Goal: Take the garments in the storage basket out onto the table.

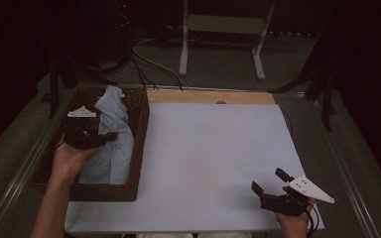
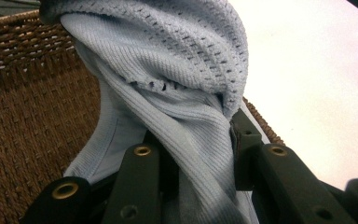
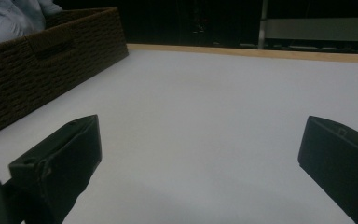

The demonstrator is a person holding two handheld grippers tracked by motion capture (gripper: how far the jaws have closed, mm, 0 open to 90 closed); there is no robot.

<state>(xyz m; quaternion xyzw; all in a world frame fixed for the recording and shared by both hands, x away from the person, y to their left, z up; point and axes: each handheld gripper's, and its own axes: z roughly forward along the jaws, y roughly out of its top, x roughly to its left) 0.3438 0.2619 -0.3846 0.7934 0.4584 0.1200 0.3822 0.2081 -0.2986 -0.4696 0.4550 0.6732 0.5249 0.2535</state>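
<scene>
Pinching a twisted fold of one pale blue knitted garment (image 2: 186, 130), your left gripper (image 2: 200, 154) has its jaws clamped on the cloth — ribbed fabric runs down between them and an open-stitch band bunches just above. In the high view that left gripper (image 1: 106, 136) sits over the single brown wicker basket (image 1: 140, 148), with your left hand (image 1: 72, 157) behind it, and the garment (image 1: 111, 144) rises in a peak beyond the jaws while the rest lies in the basket below them. Woven basket wall (image 2: 28, 107) stands close on one side of the jaws; on the other side the basket rim gives way to white surface.

Your right gripper (image 1: 270, 179) has its two jaws spread wide apart with nothing between them — bare white sheet (image 3: 205, 116) lies under and ahead of them. Your right hand (image 1: 293, 220) holds it near the sheet's near edge, toward its corner. From those jaws, the basket (image 3: 37, 65) is well off to one side, with a bit of the garment (image 3: 14, 18) showing over its rim, and a strip of bare wood (image 3: 261, 52) marks the far edge of the table.

Count: two grippers, one basket, one garment, one white sheet (image 1: 213, 158). The sheet between the basket's wall and the right gripper is open and flat.
</scene>
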